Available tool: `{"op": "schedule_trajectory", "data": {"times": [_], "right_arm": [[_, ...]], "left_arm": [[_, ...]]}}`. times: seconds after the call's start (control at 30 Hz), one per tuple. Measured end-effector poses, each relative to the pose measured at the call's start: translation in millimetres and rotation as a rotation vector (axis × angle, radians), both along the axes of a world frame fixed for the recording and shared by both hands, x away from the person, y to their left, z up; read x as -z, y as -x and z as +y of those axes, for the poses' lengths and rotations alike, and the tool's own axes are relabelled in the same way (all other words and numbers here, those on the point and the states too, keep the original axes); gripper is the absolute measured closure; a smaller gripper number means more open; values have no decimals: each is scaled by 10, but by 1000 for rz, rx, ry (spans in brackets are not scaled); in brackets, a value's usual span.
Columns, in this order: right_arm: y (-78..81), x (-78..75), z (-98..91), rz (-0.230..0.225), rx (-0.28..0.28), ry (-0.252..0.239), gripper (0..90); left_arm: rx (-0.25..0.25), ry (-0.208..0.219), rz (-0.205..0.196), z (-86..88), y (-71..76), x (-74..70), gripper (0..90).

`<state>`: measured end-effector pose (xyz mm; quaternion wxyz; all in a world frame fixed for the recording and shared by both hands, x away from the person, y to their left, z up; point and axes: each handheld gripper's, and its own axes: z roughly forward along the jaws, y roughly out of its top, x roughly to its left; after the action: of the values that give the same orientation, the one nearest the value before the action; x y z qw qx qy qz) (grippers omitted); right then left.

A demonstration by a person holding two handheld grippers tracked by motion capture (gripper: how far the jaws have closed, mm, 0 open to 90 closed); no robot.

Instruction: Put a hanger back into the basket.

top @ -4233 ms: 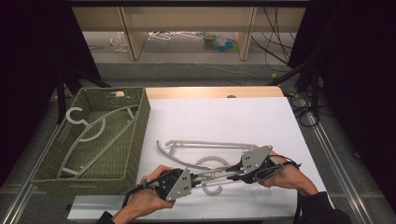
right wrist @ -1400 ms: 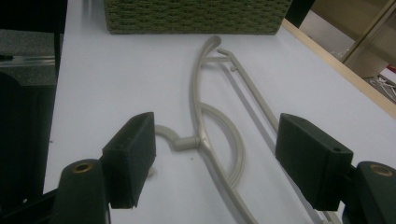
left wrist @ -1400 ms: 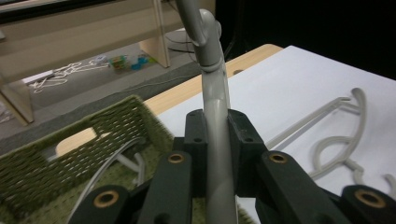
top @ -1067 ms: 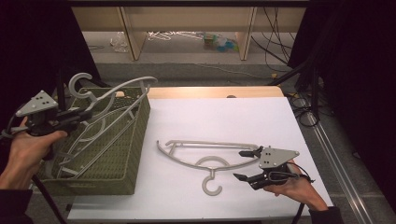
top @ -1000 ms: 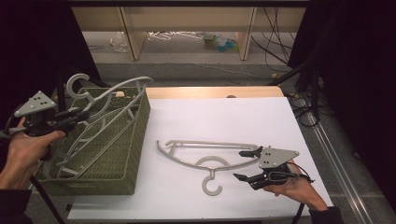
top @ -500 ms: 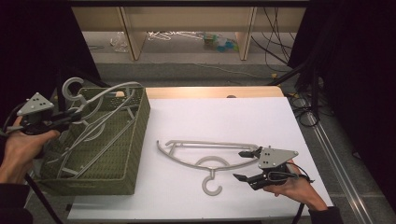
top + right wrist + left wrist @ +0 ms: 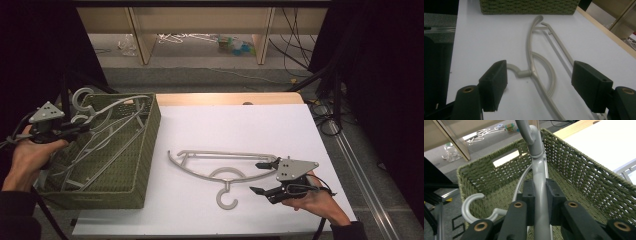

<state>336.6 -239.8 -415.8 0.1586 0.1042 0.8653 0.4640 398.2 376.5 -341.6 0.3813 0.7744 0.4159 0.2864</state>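
Basket point(image 7: 142, 145) beside table hanger point(image 7: 225, 167), cables point(image 7: 295, 30) behind

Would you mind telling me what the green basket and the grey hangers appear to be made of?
Basket: woven cord or fibre, matte olive green; the plaited weave shows clearly in the left gripper view.
Hanger on the table: probably moulded plastic, smooth pale grey with a slight sheen.
Hanger in the left gripper: looks the same, smooth grey with rounded sections.

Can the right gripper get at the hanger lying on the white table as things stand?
Probably yes. The right gripper is open and sits right at one end of the hanger, with nothing between them on the table. In the right gripper view the hanger lies flat just ahead of the spread jaws.
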Motion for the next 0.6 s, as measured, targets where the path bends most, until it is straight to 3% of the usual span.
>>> {"op": "schedule_trajectory", "data": {"times": [0.1,0.13,0.17,0.2,0.23,0.3,0.4,0.47,0.5,0.57,0.6], "right_arm": [[-2,4,-5,-3,1,2,299],[-2,5,-5,-4,2,2,299],[-2,6,-4,0,0,6,300],[-6,8,0,-2,0,5,300],[-7,7,2,-3,-1,4,300],[2,10,5,4,0,8,300],[-1,9,6,3,0,8,300],[3,9,4,3,0,8,300],[2,9,3,2,0,8,300],[-1,8,2,4,1,10,300],[1,10,3,4,1,10,300]], "left_arm": [[17,-52,19,14,-12,49,791],[10,-45,22,2,-15,78,792],[32,-85,42,28,-17,79,791],[17,-46,30,-3,-23,117,792],[21,-44,34,-17,-28,139,792],[54,-95,58,-5,-39,149,791],[61,-107,74,-50,-63,209,791],[42,-66,84,-82,-77,271,791],[61,-96,90,-61,-93,274,791],[41,-74,113,-74,-113,332,790],[18,-37,106,-105,-128,379,790]]}}
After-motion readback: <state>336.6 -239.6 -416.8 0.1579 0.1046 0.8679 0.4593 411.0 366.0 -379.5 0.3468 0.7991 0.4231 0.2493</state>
